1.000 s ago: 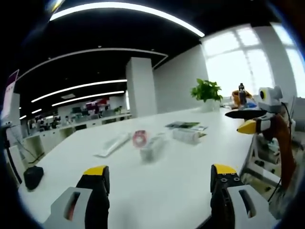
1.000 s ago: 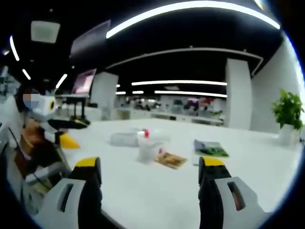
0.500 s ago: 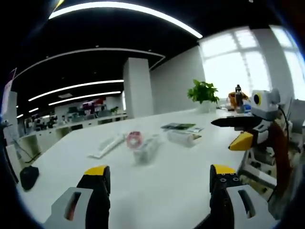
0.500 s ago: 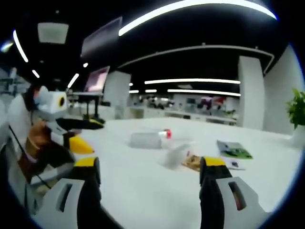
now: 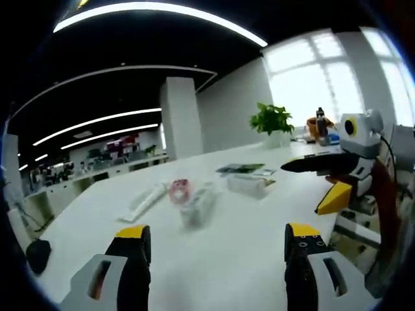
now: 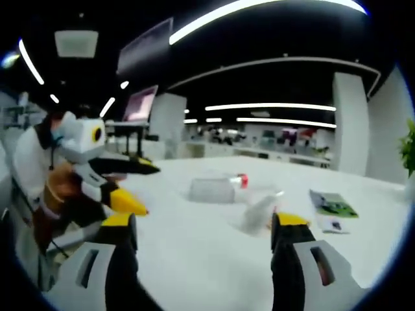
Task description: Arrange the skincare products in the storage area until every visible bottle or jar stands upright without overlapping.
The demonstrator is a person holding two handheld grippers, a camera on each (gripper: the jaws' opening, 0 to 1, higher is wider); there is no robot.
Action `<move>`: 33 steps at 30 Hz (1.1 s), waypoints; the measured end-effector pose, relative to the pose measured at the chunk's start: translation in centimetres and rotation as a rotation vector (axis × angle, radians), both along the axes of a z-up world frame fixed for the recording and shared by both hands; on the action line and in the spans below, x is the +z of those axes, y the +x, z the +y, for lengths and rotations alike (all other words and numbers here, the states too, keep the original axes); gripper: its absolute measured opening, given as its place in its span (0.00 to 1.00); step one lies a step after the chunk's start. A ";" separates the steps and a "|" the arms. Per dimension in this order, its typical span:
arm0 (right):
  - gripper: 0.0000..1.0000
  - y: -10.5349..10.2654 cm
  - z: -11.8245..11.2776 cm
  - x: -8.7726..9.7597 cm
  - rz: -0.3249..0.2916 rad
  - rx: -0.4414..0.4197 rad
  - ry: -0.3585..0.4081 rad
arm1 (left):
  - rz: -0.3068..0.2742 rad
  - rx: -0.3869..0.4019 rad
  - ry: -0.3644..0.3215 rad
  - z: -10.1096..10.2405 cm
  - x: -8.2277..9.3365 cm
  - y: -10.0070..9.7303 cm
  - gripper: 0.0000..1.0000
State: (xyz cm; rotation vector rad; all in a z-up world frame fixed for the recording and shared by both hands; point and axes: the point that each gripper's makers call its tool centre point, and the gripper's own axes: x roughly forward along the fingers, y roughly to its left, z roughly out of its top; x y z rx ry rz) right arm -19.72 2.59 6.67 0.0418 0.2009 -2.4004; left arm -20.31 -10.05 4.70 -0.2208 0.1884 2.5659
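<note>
In the left gripper view the left gripper (image 5: 214, 259) hangs with jaws spread and empty, well short of a toppled bottle (image 5: 196, 206) with a pink-capped jar (image 5: 179, 191), seemingly, beside it on the white table (image 5: 246, 240), so the approach is in hand, while in the right gripper view the right gripper (image 6: 202, 246), likewise agape and empty, must next close in on the lying bottle (image 6: 257, 212).

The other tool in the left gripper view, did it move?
Yes. The right tool has swung left: its black tip now sits below the potted plant, not off to its right.
</note>
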 end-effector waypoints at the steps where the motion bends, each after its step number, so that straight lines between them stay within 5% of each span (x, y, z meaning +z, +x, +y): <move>1: 0.84 -0.1 0.0 0.1 0.005 0.001 0.013 | 0.000 -0.004 -0.002 0.2 0.0 -0.1 0.87; 20: 0.80 -1.5 0.3 -0.8 -0.049 0.024 0.067 | 0.058 -0.022 -0.121 0.3 0.7 -2.6 0.83; 24: 0.78 -2.3 0.7 -1.5 -0.103 0.011 0.048 | 0.035 -0.052 -0.092 0.4 0.9 -3.0 0.83; 33: 0.75 -3.9 1.7 -0.8 -0.110 -0.016 0.070 | -0.016 -0.103 -0.086 0.6 1.0 -4.1 0.81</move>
